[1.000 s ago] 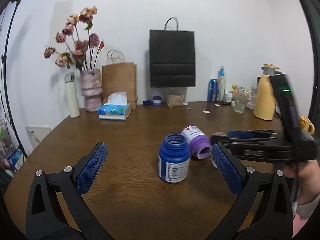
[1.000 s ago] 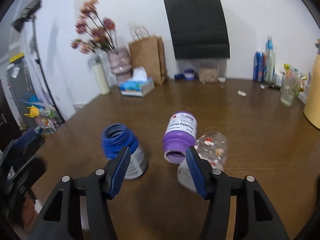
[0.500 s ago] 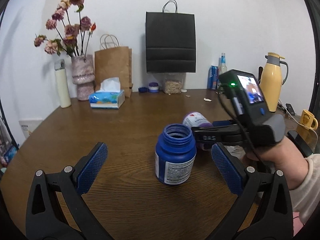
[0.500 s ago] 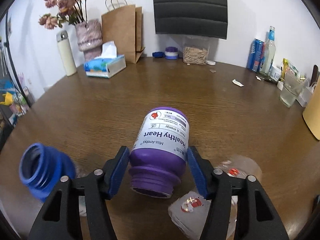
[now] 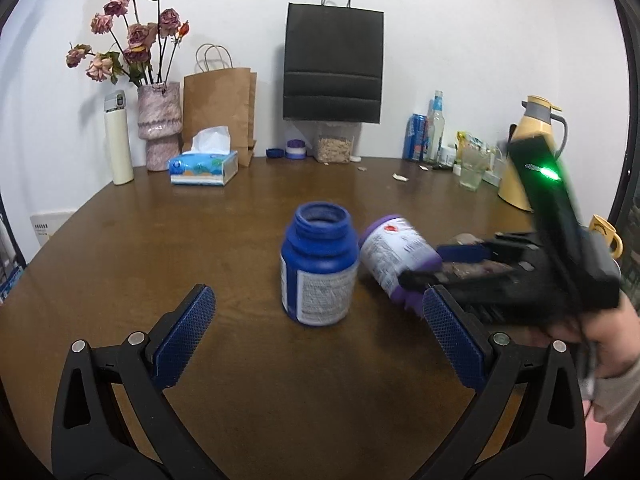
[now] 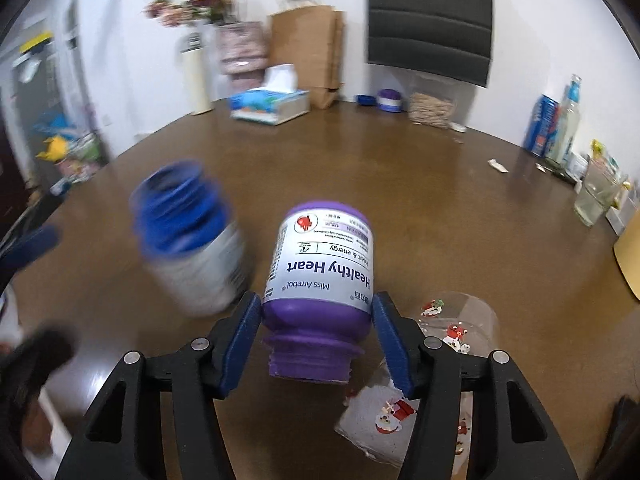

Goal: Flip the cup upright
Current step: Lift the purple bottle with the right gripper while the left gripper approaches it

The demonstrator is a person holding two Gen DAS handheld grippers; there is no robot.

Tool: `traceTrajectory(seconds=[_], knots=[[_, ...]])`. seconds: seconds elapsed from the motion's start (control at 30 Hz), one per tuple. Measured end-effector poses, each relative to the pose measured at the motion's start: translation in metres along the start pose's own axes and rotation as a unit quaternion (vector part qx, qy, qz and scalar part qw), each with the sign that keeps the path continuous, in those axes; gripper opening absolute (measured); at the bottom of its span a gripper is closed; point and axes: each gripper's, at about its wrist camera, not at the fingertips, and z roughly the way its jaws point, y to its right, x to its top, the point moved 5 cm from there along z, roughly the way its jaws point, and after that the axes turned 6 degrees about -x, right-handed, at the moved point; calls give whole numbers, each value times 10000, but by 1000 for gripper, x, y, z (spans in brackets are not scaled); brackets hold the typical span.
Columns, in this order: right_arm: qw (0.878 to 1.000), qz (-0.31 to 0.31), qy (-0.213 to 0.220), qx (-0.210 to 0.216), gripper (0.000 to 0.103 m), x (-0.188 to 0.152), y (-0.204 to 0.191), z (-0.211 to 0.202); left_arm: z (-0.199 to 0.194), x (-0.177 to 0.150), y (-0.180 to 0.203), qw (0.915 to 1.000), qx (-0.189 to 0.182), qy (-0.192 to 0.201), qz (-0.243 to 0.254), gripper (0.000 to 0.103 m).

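Observation:
My right gripper (image 6: 316, 334) is shut on the purple jar (image 6: 320, 280), its blue pads clamping the body just above the open neck. The jar points mouth toward the camera, base tilted up and away. In the left wrist view the same purple jar (image 5: 394, 262) hangs tilted, held from the right by that gripper (image 5: 436, 270). A blue jar (image 5: 318, 270) stands upright, mouth open, just left of it, also blurred in the right wrist view (image 6: 188, 240). A clear printed cup (image 6: 420, 392) lies on its side on the table. My left gripper (image 5: 316, 340) stands open in front of the blue jar.
The brown round table (image 5: 160, 248) carries a tissue box (image 5: 204, 166), flower vase (image 5: 158, 128), white flask (image 5: 118, 138), paper bags (image 5: 220, 108) along the back, and bottles, a glass (image 5: 472, 168) and a yellow jug (image 5: 528, 156) at the right. A hand (image 5: 608, 344) holds the right gripper.
The right gripper moved onto the purple jar, shut on it and tilted its base upward off the table. The left gripper stayed open and shifted slightly.

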Motion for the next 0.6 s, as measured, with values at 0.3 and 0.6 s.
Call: traceTrajectory(seconds=[0.3,0.6], knots=[[9911,-901,449,868,61,-50,-50,-53,1,-4,14,9975,-520,-292,-387,95],[9670,-1650,1190,1532,62,-61,-68,-53,34,-12,10,9961,-224,-757,-389,58]])
